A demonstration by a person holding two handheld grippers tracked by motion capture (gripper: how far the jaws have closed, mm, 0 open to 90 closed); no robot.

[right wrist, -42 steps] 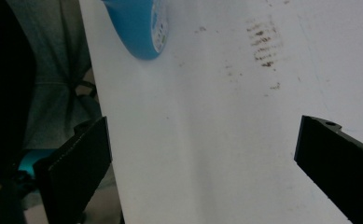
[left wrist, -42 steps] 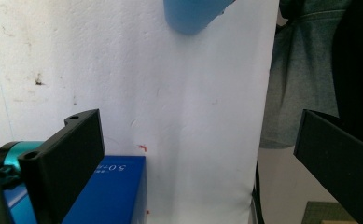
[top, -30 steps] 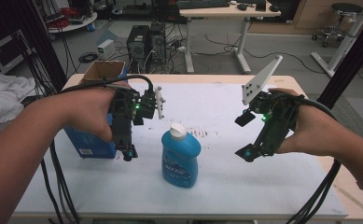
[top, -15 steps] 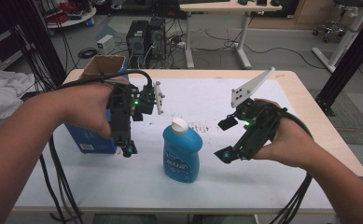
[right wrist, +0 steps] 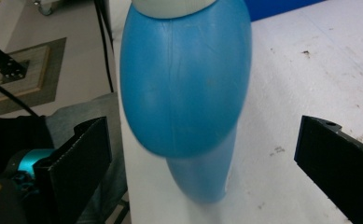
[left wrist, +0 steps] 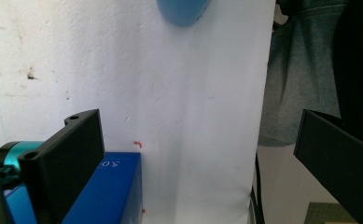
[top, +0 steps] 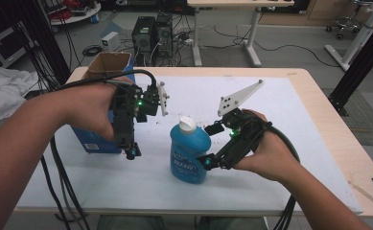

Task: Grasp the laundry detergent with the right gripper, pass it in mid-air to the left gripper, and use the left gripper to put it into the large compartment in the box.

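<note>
A blue bottle [top: 189, 151] with a white cap [top: 187, 124] stands upright on the white table sheet [top: 280, 158]. My right gripper [top: 209, 146] is open, one jaw on each side of the bottle's body and neither touching it. In the right gripper view the bottle [right wrist: 184, 88] sits between the spread jaws of that gripper [right wrist: 207, 140]. My left gripper [top: 129, 143] points down, left of the bottle and over the edge of a blue box [top: 95, 139]. It stands open and empty [left wrist: 193, 158] above the box [left wrist: 109, 186], with the bottle's base [left wrist: 183, 11] farther off.
The blue box has an open cardboard top [top: 108, 64] at the table's back left. Cables [top: 64, 182] hang over the left and front edges. Computer towers [top: 150, 33] and a desk stand on the floor beyond. White cloth [top: 2, 96] lies at far left.
My right gripper has moved left and forward until its open jaws stand on both sides of the bottle. The left gripper has stayed over the box.
</note>
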